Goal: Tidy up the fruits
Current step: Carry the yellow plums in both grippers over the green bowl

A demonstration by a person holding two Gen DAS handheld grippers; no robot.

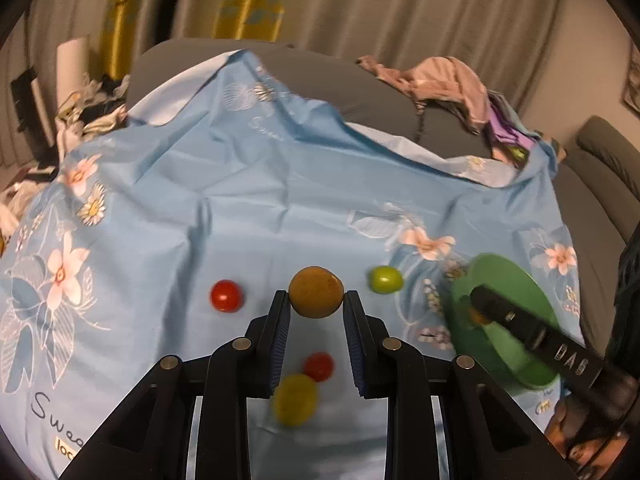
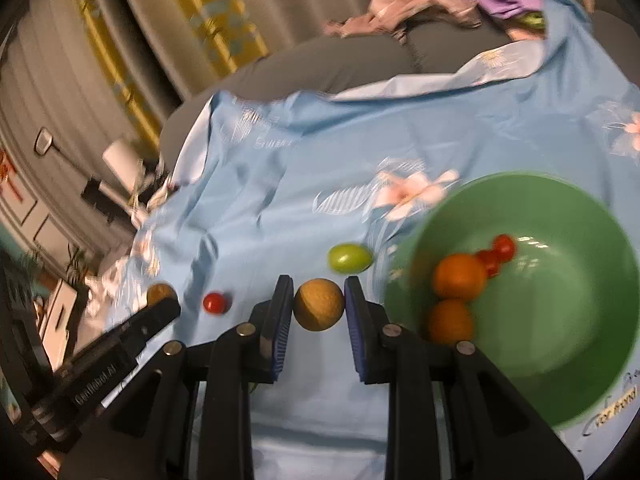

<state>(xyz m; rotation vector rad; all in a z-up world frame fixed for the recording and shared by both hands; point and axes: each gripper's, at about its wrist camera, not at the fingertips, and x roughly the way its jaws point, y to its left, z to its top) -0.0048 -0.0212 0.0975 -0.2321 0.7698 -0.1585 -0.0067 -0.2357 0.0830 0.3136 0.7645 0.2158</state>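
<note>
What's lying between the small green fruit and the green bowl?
Nothing, only bare flowered cloth between the green fruit and the bowl; the right wrist view shows it.

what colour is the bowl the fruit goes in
Green bowl, plain inside; it shows best in the right wrist view.

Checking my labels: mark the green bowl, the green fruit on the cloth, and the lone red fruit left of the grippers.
green bowl [image 2: 560, 380], right wrist view, inner wall.
green fruit [image 2: 350, 258], right wrist view, middle.
red fruit [image 1: 226, 295], left wrist view, middle.
</note>
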